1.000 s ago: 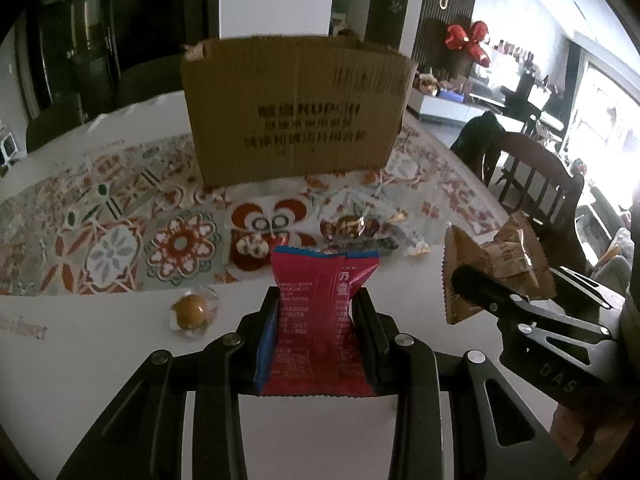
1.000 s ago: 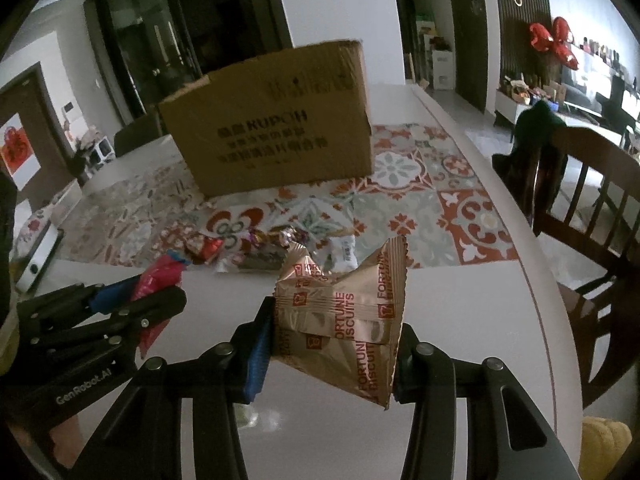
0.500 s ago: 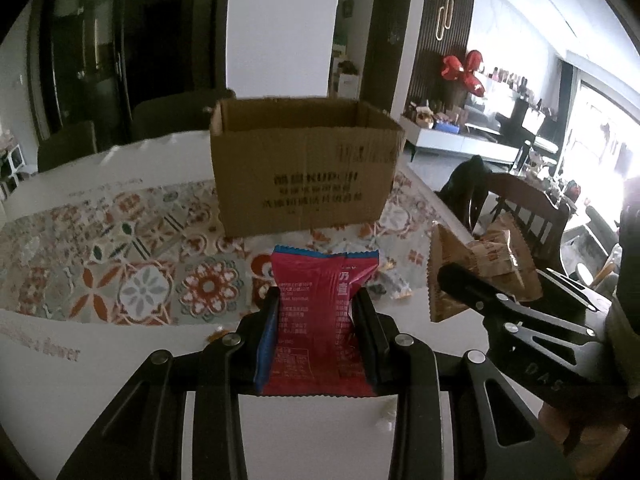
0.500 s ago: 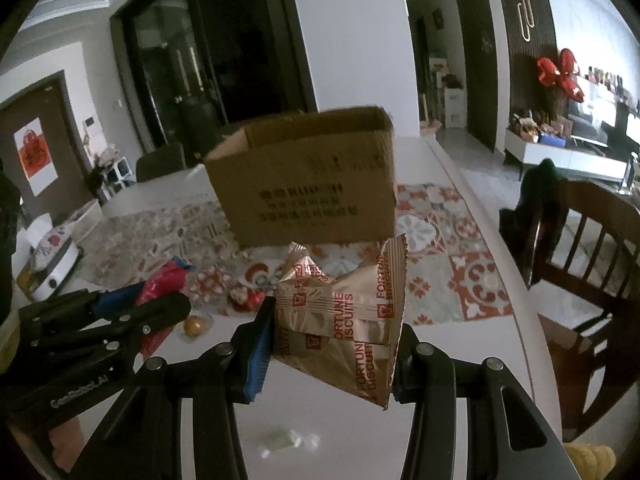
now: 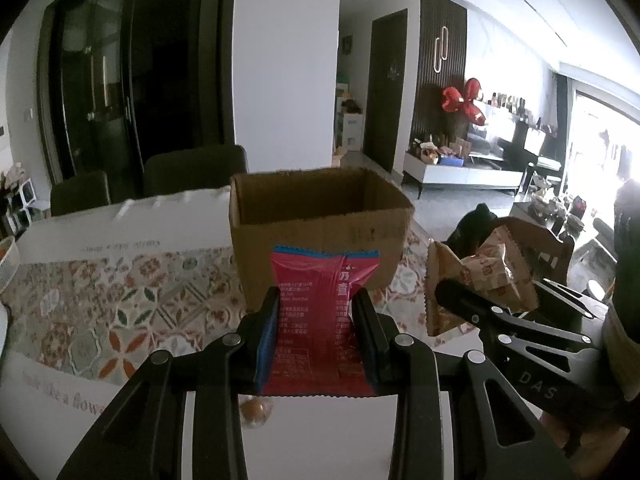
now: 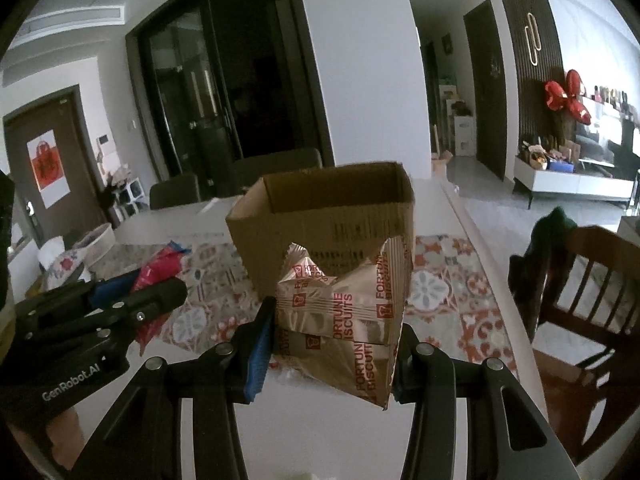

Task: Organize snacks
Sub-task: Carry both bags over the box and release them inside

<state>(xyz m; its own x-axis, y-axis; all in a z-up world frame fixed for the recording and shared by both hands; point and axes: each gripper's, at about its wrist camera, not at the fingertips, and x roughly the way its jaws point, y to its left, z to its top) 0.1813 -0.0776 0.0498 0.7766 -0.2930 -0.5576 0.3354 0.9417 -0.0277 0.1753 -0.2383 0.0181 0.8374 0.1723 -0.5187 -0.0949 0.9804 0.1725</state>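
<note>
You have lifted both grippers since a second ago: the open top of the cardboard box [image 5: 320,216], earlier seen only as a front wall above you, now shows its inside from both wrist views, and the table has dropped away beneath.

Nearest to you, your left gripper [image 5: 316,332] is clamped on a red snack packet [image 5: 320,320] with a blue top edge, held upright between the pads. Just below it, a small round wrapped sweet [image 5: 256,410] lies on the white table [image 5: 320,432].

Your right gripper [image 6: 332,344] is clamped on a gold Fortune Biscuits packet [image 6: 344,312], which sits tilted between the pads, its lower corner hanging below them. The two grippers are side by side, near each other, each visible in the other's view.

Beyond them lies the patterned tablecloth [image 5: 120,300], and on it stands the box, straight ahead of both packets. Farther right is a wooden chair [image 6: 592,280] with something dark draped over it.
</note>
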